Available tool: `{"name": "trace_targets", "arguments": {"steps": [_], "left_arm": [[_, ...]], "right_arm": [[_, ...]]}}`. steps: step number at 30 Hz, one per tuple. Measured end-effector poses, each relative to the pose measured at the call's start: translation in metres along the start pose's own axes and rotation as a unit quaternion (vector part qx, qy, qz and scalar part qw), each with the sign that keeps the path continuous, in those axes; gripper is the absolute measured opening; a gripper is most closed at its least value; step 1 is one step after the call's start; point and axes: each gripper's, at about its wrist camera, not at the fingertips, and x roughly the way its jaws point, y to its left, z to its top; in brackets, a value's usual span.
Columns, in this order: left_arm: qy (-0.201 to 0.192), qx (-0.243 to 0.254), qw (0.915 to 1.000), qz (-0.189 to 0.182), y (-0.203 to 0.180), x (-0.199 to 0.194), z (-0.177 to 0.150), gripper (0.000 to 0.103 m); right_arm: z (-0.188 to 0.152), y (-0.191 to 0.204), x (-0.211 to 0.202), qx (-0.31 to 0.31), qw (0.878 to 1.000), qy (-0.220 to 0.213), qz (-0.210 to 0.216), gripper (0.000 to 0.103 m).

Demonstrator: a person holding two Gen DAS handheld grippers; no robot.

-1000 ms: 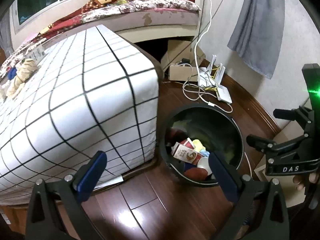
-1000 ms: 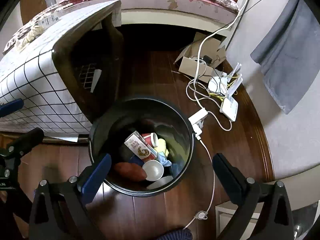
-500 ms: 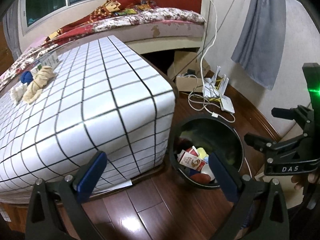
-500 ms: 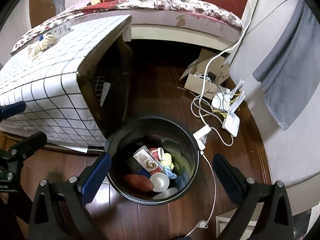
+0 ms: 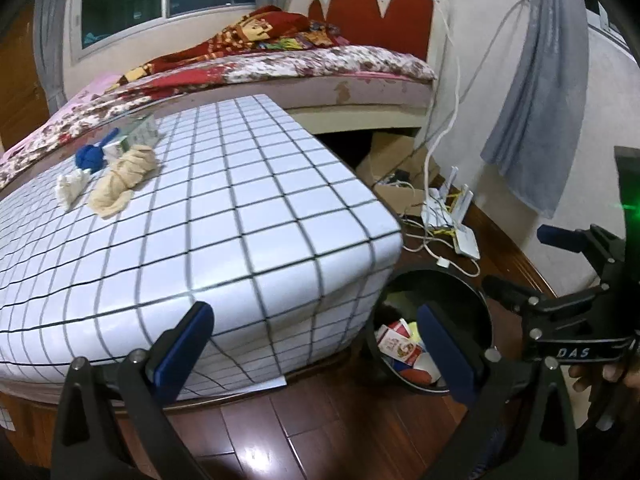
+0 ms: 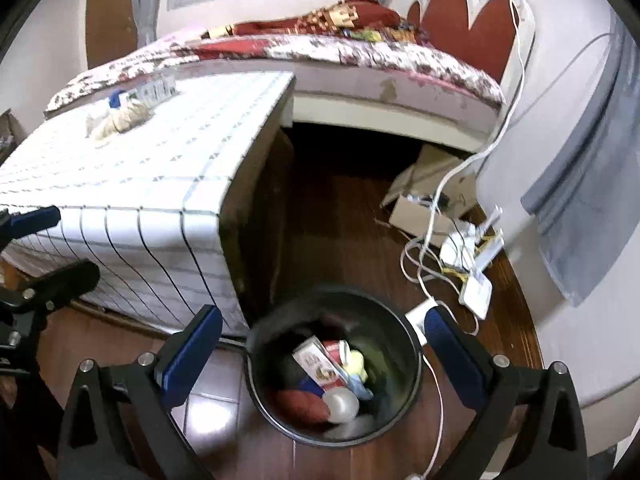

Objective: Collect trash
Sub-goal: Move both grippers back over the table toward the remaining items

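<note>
Both grippers, left gripper (image 5: 316, 344) and right gripper (image 6: 324, 350), are rising away from the trash bin (image 6: 416, 354), jaws wide and empty.

Glossy wood floor (image 5: 304, 432), seemingly plastic bin (image 6: 404, 328)

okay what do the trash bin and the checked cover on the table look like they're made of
Trash bin: probably black plastic or coated metal; the smooth inner wall shows a dull sheen.
Checked cover: likely wipeable vinyl or oilcloth; it looks glossy and folds in smooth, stiff curves over the edge.
</note>
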Motion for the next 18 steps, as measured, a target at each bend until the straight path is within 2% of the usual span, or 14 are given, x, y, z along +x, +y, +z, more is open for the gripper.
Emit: {"name": "trace_targets", "arguments": {"steps": [8,18], "left_arm": [[-0.016,-0.033,0.9983,0.046,0.047,-0.01,0.002,0.102],[-0.03,-0.089,0.9888,0.116,0.141,-0.027,0.004,0.102]], "right_arm": [[0.025,0.03,-0.003,-0.01,0.999,-0.041,0.028,0.102],[0.063,0.095,0.009,-0.025,0.993,-0.072,0.089,0.102]]}}
